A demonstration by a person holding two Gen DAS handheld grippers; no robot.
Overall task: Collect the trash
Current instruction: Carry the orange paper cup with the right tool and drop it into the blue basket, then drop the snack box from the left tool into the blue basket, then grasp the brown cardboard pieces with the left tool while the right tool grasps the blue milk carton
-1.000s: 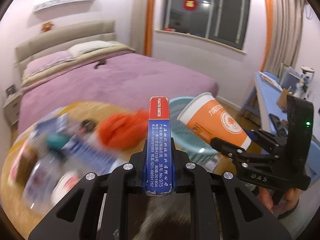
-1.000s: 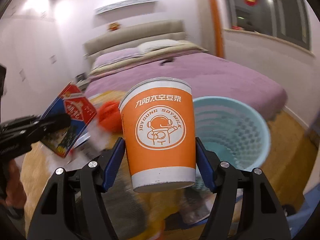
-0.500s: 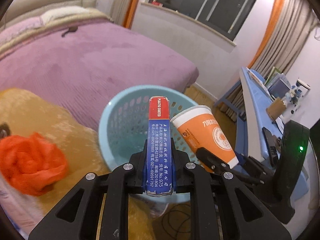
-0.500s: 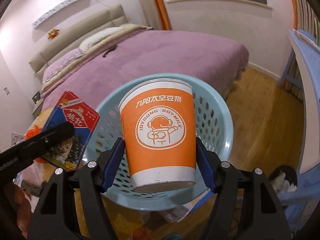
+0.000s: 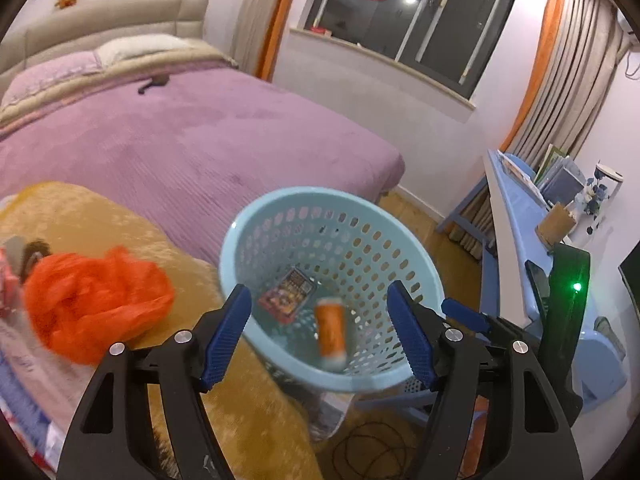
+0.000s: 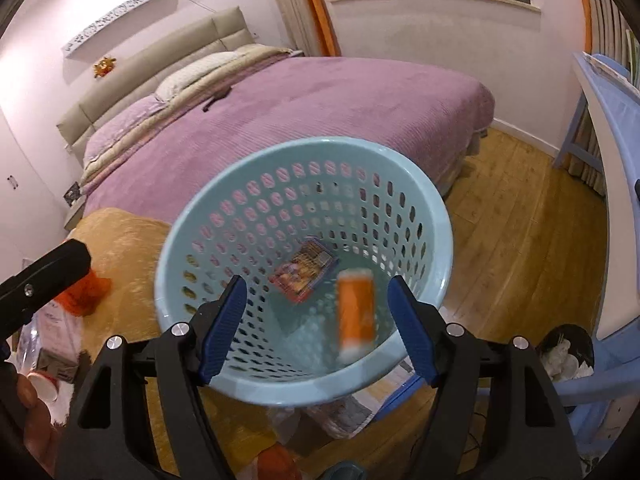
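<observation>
A light blue perforated basket (image 5: 256,224) (image 6: 188,236) stands right below both grippers. Inside it lie a flat red and blue card box (image 5: 287,294) (image 6: 305,270) and an orange paper cup (image 5: 330,331) (image 6: 356,314), blurred with motion. My left gripper (image 5: 320,332) is open and empty above the basket's near rim. My right gripper (image 6: 318,330) is open and empty above the same rim. A crumpled orange plastic bag (image 5: 96,300) (image 6: 82,294) lies on the yellow cloth (image 5: 100,216) at the left.
A purple bed (image 5: 180,132) lies behind the basket. A blue desk (image 5: 516,216) with books and a vase stands at the right. More wrappers and a bottle (image 6: 48,340) lie at the left edge. Black cable (image 5: 372,452) coils on the wood floor below.
Both grippers have opened. The card box has left my left gripper and the orange cup my right one. Both are now down inside the basket.
</observation>
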